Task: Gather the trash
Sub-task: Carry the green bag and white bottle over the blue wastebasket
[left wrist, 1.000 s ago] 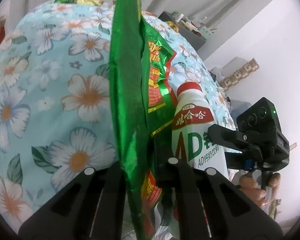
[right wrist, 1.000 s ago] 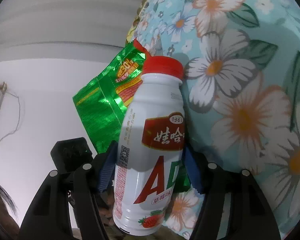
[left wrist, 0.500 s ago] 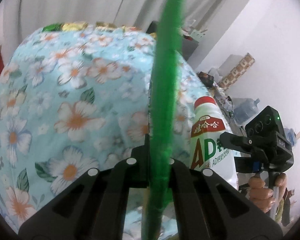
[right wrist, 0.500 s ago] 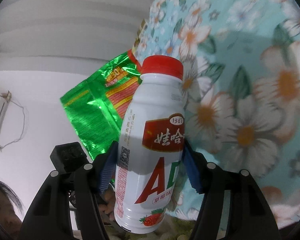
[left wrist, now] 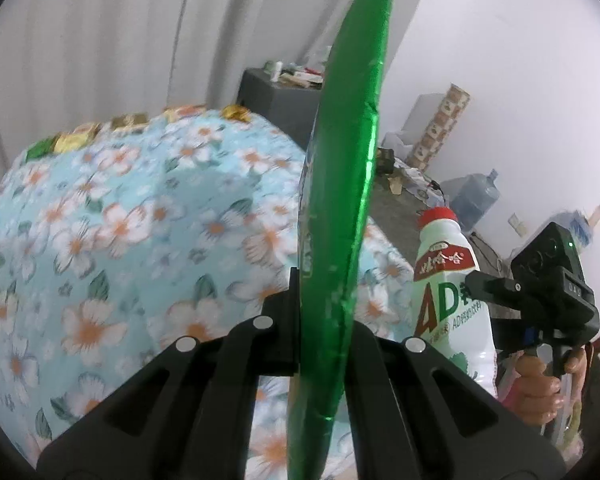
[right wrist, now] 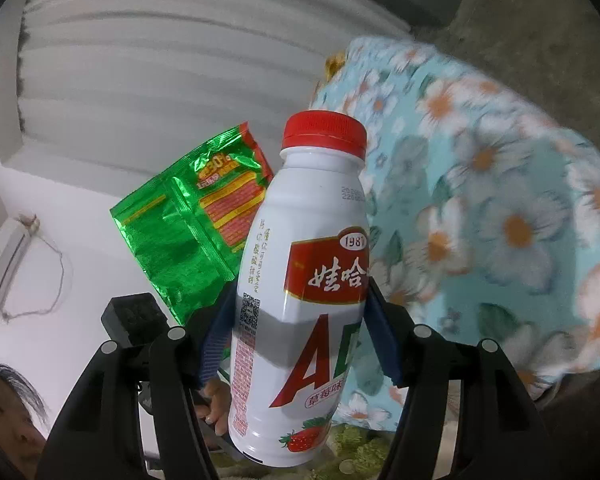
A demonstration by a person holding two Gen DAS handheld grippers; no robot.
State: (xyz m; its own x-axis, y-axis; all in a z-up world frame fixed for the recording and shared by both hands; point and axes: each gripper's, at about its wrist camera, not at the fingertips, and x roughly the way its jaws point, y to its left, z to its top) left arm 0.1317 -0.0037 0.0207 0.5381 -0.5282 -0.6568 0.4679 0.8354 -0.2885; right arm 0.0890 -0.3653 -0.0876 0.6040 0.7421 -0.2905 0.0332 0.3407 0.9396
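Note:
My left gripper (left wrist: 324, 312) is shut on a shiny green snack bag (left wrist: 346, 184), seen edge-on and standing up through the middle of the left wrist view. In the right wrist view the same green bag (right wrist: 188, 232) hangs at the left, its red and yellow print showing. My right gripper (right wrist: 300, 320) is shut on a white drink bottle (right wrist: 304, 280) with a red cap and red label, its blue pads pressing both sides. That bottle (left wrist: 448, 292) and the right gripper (left wrist: 488, 292) appear at the right of the left wrist view, lifted off the table.
A round table under a light blue floral cloth (left wrist: 120, 240) lies below and left, with several gold and green wrappers (left wrist: 76, 140) along its far edge. A dark cabinet (left wrist: 280, 100) with clutter, a water jug (left wrist: 476, 196) and grey curtains stand behind. A person's hand (left wrist: 540, 384) holds the right gripper.
Both grippers have risen and drawn back from the table with their loads. The green bag has turned edge-on to the left camera, and more of the room shows beyond the table.

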